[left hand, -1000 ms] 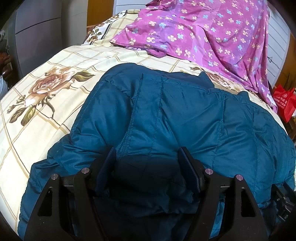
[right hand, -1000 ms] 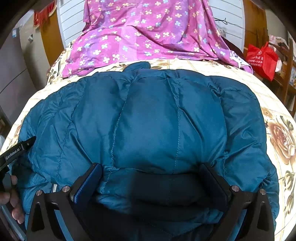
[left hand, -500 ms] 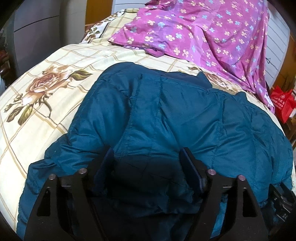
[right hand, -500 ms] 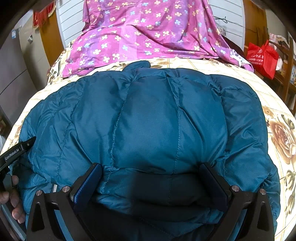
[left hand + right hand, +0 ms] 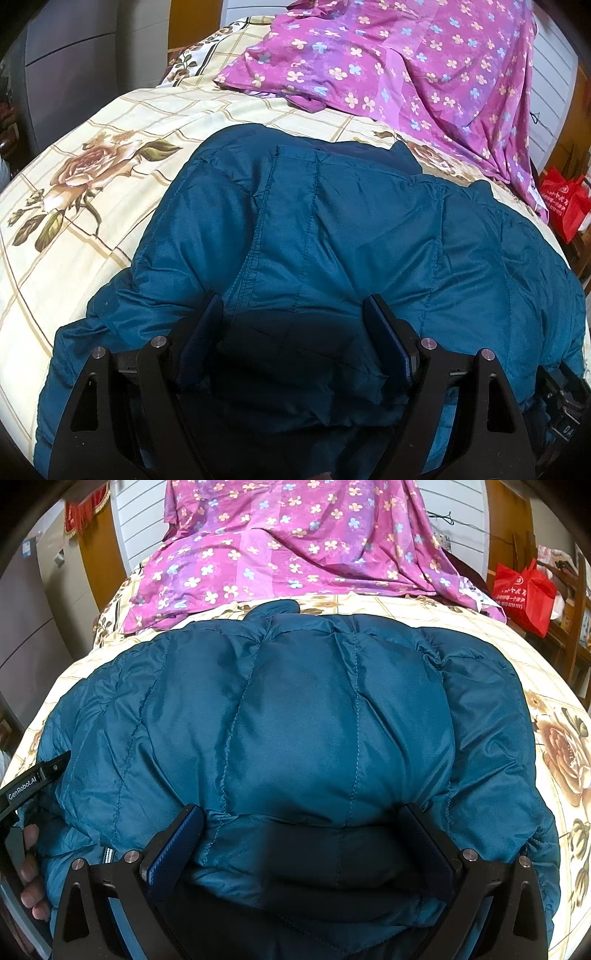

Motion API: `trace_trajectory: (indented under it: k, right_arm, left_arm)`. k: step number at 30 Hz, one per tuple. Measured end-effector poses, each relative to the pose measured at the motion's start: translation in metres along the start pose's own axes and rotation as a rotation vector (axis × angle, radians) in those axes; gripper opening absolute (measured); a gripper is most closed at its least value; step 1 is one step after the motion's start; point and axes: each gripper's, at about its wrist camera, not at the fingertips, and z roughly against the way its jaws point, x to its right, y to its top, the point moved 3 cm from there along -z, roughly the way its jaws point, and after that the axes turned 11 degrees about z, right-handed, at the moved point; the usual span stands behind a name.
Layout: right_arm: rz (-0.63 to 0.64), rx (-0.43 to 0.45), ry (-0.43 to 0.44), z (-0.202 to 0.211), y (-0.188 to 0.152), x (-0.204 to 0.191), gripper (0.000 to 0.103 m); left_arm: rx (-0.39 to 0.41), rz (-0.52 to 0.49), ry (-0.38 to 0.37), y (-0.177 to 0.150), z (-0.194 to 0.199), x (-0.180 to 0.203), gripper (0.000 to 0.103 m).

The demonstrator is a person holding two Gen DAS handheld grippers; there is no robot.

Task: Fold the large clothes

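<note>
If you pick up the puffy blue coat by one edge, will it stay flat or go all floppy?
Probably floppy: the coat is soft quilted padding that already bunches into folds. It looks shiny, so it may slip from a gripper. Being puffy, it is likely light for its size.

Spread on cream rose-printed bedsheet (image 5: 110,122): teal quilted padded jacket (image 5: 295,720); behind it, purple flower-patterned cloth (image 5: 288,546); far right, red bag (image 5: 524,594).
</note>
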Motion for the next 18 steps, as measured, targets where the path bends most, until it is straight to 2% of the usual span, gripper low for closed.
trace_trajectory:
  k: [18]
  right_arm:
    - [-0.001,-0.002,-0.001,0.0001,0.0004,0.0009,0.103]
  left_arm:
    - [-0.006,0.059,-0.041,0.0037,-0.0006,-0.0039,0.081]
